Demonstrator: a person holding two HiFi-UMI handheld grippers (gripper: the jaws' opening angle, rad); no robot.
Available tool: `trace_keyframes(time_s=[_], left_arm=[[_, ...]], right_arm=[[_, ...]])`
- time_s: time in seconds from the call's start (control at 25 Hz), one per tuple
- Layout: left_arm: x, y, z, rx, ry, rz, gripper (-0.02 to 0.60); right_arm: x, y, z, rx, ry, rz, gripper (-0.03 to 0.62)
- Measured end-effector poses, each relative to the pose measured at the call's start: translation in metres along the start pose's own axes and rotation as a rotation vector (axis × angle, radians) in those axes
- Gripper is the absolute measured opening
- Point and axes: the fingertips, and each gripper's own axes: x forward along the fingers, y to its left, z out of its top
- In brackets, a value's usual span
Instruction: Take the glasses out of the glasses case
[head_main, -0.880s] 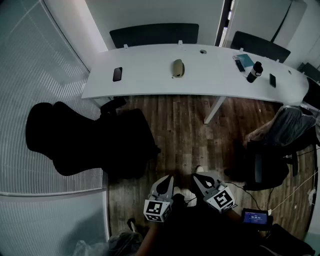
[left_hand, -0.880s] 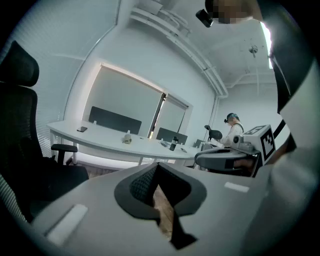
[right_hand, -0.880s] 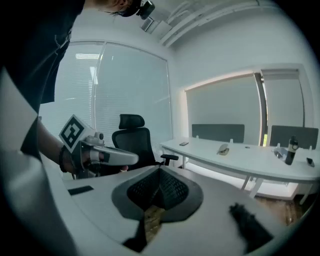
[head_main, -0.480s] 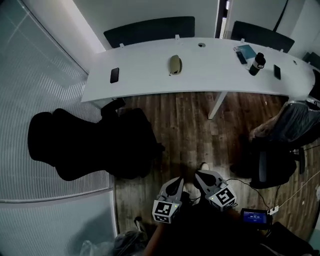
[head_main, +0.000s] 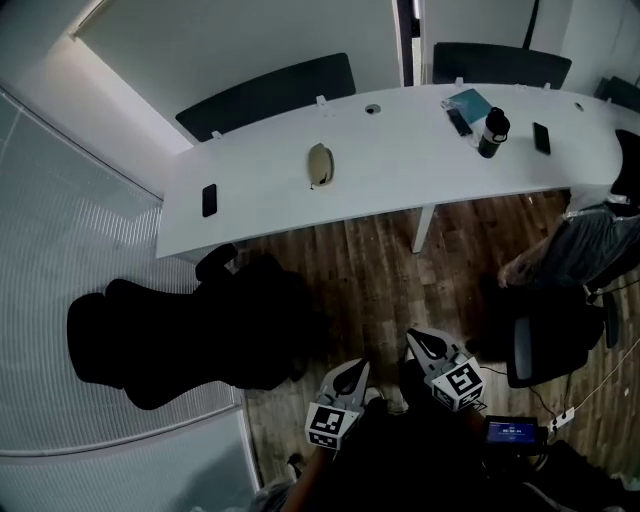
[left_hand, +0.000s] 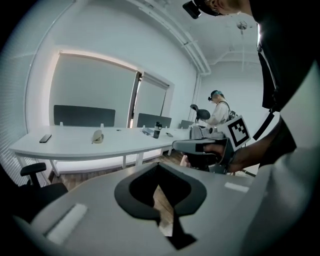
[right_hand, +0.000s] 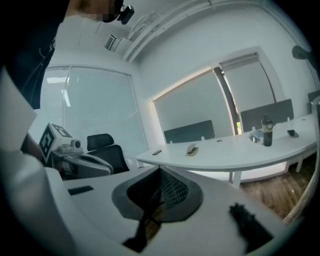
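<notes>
The beige glasses case (head_main: 320, 165) lies closed on the long white table (head_main: 400, 170), far from both grippers. It also shows as a small shape in the left gripper view (left_hand: 97, 136) and the right gripper view (right_hand: 192, 148). My left gripper (head_main: 352, 368) and right gripper (head_main: 418, 340) hang low by my body over the wood floor, side by side, pointing towards the table. Both are shut with nothing in them. The left gripper's own jaws (left_hand: 159, 167) meet in front of its camera, as do the right's (right_hand: 159, 172).
On the table are a dark phone (head_main: 208, 199), a black bottle (head_main: 490, 132), a second phone (head_main: 541, 138) and a blue notebook (head_main: 468, 100). A black office chair (head_main: 190, 320) stands between me and the table at left; another chair with a jacket (head_main: 570, 260) stands at right. A person (left_hand: 218, 107) stands far off.
The head view has swung, so the table now runs slanted and sits farther up. Both grippers stay shut and low; the right one has shifted slightly forward and right.
</notes>
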Motion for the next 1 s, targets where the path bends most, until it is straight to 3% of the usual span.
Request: trace_keyframes(time_s=[0.2, 0.4, 0.56, 0.72, 0.88, 1.0], left_arm=[[0.022, 0.008, 0.015, -0.052, -0.059, 0.02, 0.008], [0.028, 0.033, 0.011, -0.093, -0.088, 0.0, 0.008], [0.031, 0.068, 0.032, -0.031, -0.113, -0.02, 0.008], [0.025, 0.116, 0.056, -0.056, -0.161, 0.046, 0.008], [0.016, 0.137, 0.058, -0.048, -0.192, 0.047, 0.008], [-0.001, 0.153, 0.054, -0.035, -0.205, 0.107, 0.008]], right_arm=[[0.003, -0.037, -0.003, -0.014, 0.051, -0.006, 0.009], [0.016, -0.045, 0.001, -0.018, 0.077, -0.027, 0.009], [0.034, -0.043, 0.015, 0.059, 0.057, -0.078, 0.009], [0.06, -0.021, 0.025, 0.04, 0.064, -0.029, 0.009], [0.078, -0.013, 0.03, 0.027, 0.064, -0.046, 0.009], [0.09, -0.008, 0.037, 0.036, 0.051, -0.065, 0.009]])
